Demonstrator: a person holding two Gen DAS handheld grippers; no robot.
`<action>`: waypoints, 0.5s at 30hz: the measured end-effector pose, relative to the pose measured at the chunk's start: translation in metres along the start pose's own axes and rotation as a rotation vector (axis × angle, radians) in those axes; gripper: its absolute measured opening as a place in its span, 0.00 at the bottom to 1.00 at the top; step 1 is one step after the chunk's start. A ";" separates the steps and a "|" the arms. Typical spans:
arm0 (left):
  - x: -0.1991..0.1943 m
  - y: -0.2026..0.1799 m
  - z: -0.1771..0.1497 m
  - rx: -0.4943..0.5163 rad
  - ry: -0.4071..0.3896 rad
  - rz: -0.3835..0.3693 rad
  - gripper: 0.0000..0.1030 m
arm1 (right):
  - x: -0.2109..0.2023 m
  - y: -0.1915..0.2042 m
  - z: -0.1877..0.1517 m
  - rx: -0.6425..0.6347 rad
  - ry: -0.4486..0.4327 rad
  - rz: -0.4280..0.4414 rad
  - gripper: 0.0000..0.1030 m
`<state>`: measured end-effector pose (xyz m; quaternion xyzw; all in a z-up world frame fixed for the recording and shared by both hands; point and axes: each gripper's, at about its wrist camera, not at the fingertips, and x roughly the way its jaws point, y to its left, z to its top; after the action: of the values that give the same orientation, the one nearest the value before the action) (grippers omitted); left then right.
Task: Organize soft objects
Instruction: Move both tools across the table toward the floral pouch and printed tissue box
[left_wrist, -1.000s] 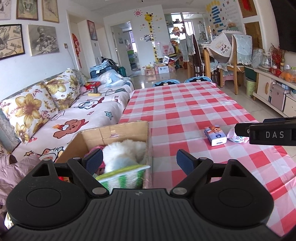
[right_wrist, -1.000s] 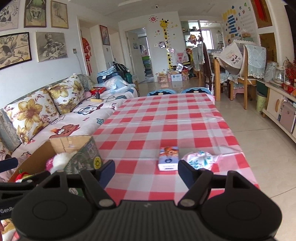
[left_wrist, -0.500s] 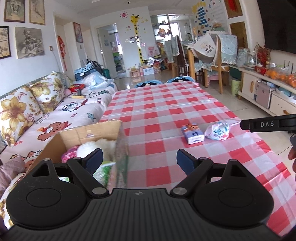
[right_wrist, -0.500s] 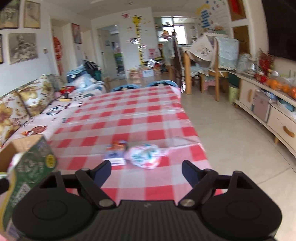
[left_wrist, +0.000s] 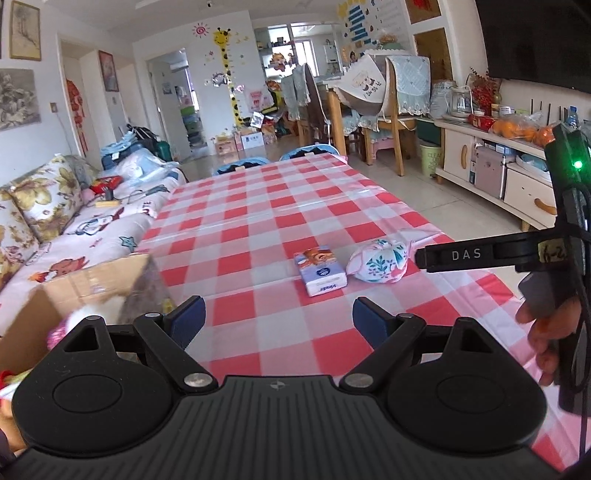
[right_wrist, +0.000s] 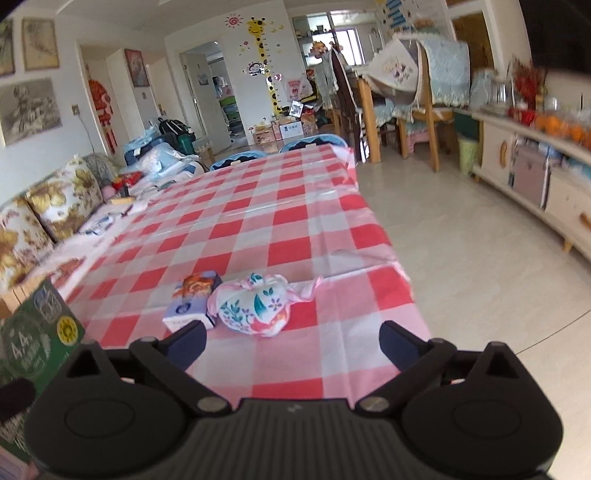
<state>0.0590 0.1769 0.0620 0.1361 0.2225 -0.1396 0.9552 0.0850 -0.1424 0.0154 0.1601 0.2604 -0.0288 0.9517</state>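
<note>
A floral cloth bundle (left_wrist: 378, 266) lies on the red-checked table (left_wrist: 258, 221), next to a small tissue pack (left_wrist: 319, 272). Both also show in the right wrist view: the bundle (right_wrist: 255, 308) and the pack (right_wrist: 192, 304). My left gripper (left_wrist: 279, 323) is open and empty, near the table's front. My right gripper (right_wrist: 293, 339) is open and empty, just short of the bundle; one of its fingers (left_wrist: 461, 254) reaches in beside the bundle in the left wrist view. A cardboard box (left_wrist: 92, 284) with plush toys stands at the left.
A sofa (left_wrist: 74, 221) with floral cushions runs along the table's left side. The box's green side (right_wrist: 37, 332) is at the right wrist view's left edge. The table's right edge drops to tiled floor (right_wrist: 480, 240). Chairs and a sideboard stand beyond.
Both grippers have swung right, away from the box. The right gripper has moved closer to the cloth bundle, which now lies between its fingers' line.
</note>
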 end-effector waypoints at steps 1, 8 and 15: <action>0.007 -0.001 0.002 -0.003 0.001 0.003 1.00 | 0.006 -0.002 0.002 0.011 0.004 0.021 0.99; 0.052 -0.003 0.018 -0.099 0.024 -0.017 1.00 | 0.040 0.000 0.005 -0.055 0.025 0.067 0.99; 0.100 -0.009 0.031 -0.192 0.062 -0.101 1.00 | 0.061 0.011 0.002 -0.128 0.034 0.105 0.98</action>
<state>0.1538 0.1377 0.0406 0.0367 0.2708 -0.1614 0.9483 0.1402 -0.1311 -0.0112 0.1129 0.2691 0.0403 0.9556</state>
